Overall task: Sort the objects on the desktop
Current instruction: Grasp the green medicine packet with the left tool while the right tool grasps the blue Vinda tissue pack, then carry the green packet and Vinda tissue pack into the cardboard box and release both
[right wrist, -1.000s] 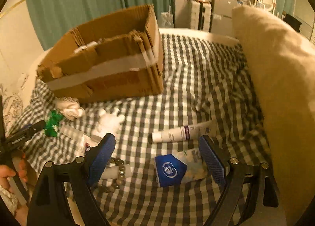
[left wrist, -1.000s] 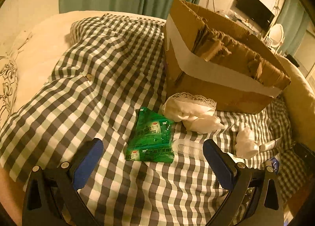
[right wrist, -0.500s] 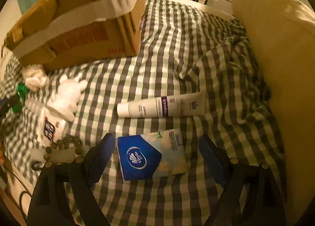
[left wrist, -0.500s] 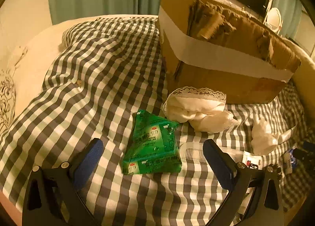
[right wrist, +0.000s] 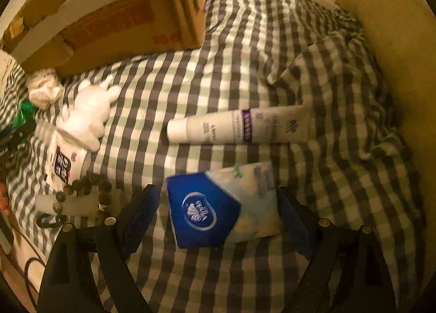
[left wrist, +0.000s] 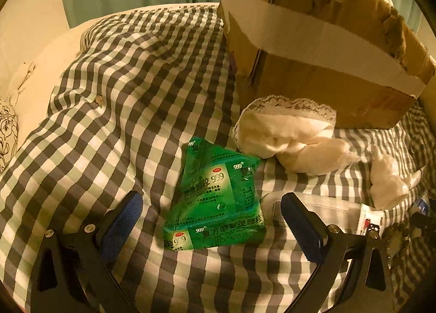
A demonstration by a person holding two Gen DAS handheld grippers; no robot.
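Over the left wrist, the left gripper (left wrist: 211,219) stands wide with nothing in it, its blue pads on either side of a green medicine sachet pack (left wrist: 216,198) that lies flat on the checked cloth (left wrist: 114,111), just in front of a lace-trimmed white cloth bundle (left wrist: 288,141) and the taped cardboard box (left wrist: 313,48). To take it cleanly I would bring the pads down level on both long edges and close gently, since the soft pack will likely buckle, and keep clear of the clear-packed comb (left wrist: 316,205) beside the right pad. The pack reads "999" several times; its Chinese lettering I cannot make out. Over the right wrist, the right gripper (right wrist: 218,220) is also wide and empty, straddling a blue and white tissue pack (right wrist: 218,205) that lies near a white tube (right wrist: 237,127). Its pads should go lower before closing, squeezing the pack's short width. The tissue pack bears a round white emblem, seemingly Vinda; the tube's purple band and print are too blurred to read, and the box shows red marks, perhaps "10".
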